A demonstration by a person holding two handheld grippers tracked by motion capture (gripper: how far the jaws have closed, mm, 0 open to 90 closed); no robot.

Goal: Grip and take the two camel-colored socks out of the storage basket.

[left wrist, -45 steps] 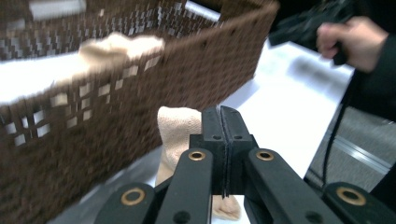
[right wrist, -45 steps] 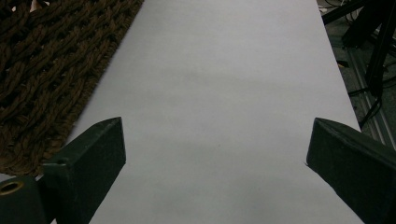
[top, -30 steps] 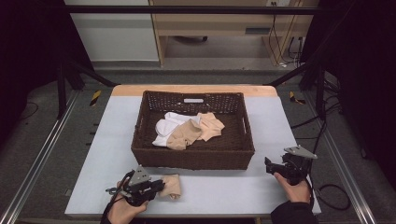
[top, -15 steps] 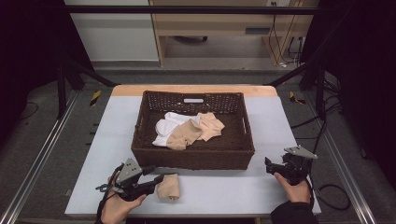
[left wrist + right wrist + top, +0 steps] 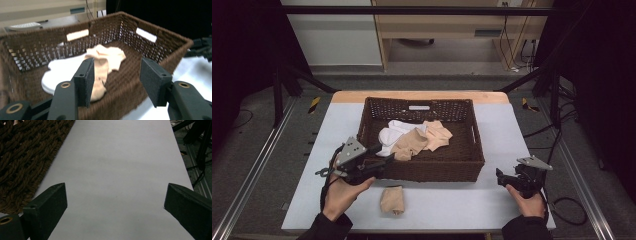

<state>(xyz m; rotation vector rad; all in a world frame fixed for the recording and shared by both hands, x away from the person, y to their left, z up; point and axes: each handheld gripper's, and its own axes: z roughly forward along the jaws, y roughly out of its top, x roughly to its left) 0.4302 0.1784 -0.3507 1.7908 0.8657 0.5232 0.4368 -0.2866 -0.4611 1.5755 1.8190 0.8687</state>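
Tabletop (image 5: 452,205): pale grey sheet over a wooden board whose far edge shows bare. Metal rails (image 5: 252,175) run along both sides of it on the grey floor (image 5: 277,165). Beyond stands a wooden desk (image 5: 452,25), with cables (image 5: 512,45) hanging beside it. Yellow-and-black tape (image 5: 314,104) marks the floor at left.

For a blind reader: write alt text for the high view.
A brown wicker basket on a pale table holds white socks and tan socks. One tan sock lies in front, between two open hand-held grippers, left and right.
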